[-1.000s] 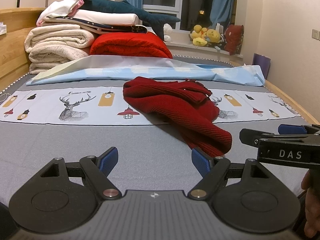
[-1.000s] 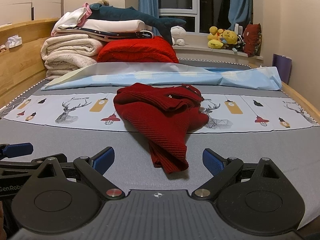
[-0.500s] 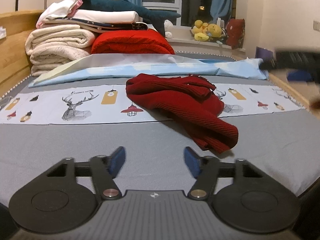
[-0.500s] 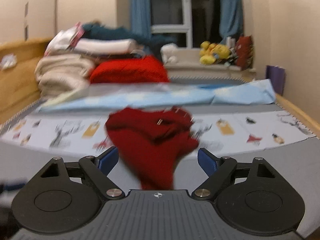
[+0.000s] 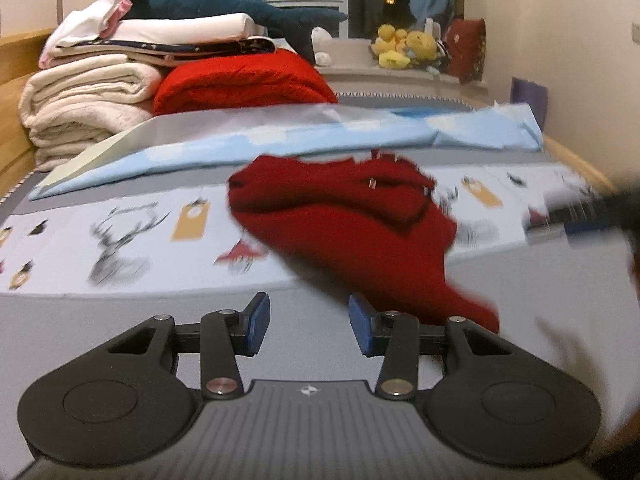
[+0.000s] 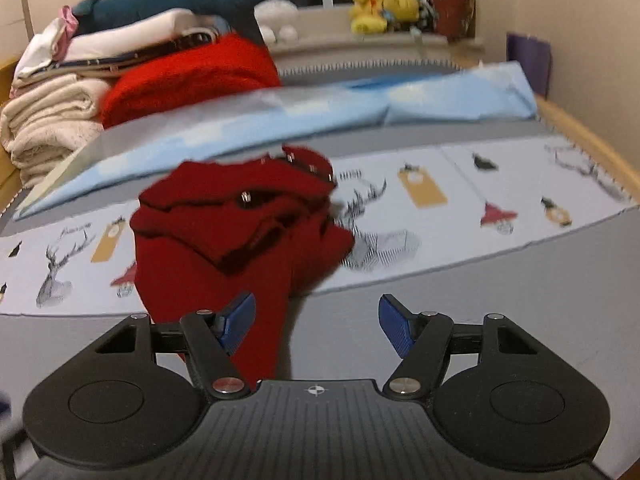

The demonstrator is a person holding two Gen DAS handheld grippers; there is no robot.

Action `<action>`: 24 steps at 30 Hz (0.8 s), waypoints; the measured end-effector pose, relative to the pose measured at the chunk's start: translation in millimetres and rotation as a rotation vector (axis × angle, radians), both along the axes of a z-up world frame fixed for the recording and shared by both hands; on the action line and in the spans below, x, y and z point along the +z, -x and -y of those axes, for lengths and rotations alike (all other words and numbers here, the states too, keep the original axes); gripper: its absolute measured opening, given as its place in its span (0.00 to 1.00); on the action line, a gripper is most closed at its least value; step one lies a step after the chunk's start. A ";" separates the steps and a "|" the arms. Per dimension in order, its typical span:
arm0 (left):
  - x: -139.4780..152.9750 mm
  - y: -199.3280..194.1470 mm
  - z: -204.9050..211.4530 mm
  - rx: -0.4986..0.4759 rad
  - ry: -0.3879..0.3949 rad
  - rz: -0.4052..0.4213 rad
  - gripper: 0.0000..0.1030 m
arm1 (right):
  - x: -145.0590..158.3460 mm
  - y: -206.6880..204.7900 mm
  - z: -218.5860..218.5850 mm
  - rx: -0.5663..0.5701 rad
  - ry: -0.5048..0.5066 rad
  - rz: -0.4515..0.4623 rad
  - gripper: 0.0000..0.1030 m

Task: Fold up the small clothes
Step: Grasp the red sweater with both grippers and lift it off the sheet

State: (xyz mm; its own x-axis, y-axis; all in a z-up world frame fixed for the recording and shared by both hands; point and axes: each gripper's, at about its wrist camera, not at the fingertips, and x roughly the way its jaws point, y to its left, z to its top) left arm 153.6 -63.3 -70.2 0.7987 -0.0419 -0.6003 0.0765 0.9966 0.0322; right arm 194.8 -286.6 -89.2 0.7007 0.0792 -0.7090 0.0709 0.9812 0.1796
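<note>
A crumpled dark red knit garment (image 5: 352, 224) lies on the grey bed, partly over a white printed strip (image 5: 120, 240). In the left wrist view my left gripper (image 5: 308, 322) hovers just short of its near end; the jaws are closing, with only bare sheet between them. In the right wrist view the same garment (image 6: 224, 232) reaches down to my right gripper (image 6: 316, 326). Its left blue pad (image 6: 236, 322) overlaps the cloth's near end; the jaws are closing, with bare sheet in most of the gap. The right gripper (image 5: 592, 216) shows as a dark blur at the left view's right edge.
Folded cream blankets (image 5: 84, 112), a red blanket (image 5: 244, 80) and a dark teal plush shark (image 5: 240, 8) are stacked at the far left. A light blue pillowcase (image 5: 320, 132) lies across the bed behind the garment. Wooden bed rails run along both sides. Yellow plush toys (image 6: 380, 8) sit on the windowsill.
Both grippers moved forward toward the red garment, which now looks larger and nearer. Both pairs of jaws have narrowed. The right gripper's view has tilted.
</note>
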 end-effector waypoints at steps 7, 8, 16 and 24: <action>1.5 -142.9 43.9 0.044 0.134 -0.046 0.58 | -15.8 -14.2 17.5 -0.017 -0.014 -0.081 0.68; -1.6 -162.3 47.4 0.057 0.164 -0.075 0.62 | -16.5 -16.7 18.7 -0.013 -0.008 -0.084 0.68; -38.8 -246.9 46.3 0.195 0.301 -0.288 0.62 | -20.0 -25.1 23.0 0.000 -0.018 -0.095 0.68; -42.8 -232.4 16.8 0.110 0.309 -0.269 0.07 | -21.0 -26.3 18.5 0.007 -0.006 -0.097 0.68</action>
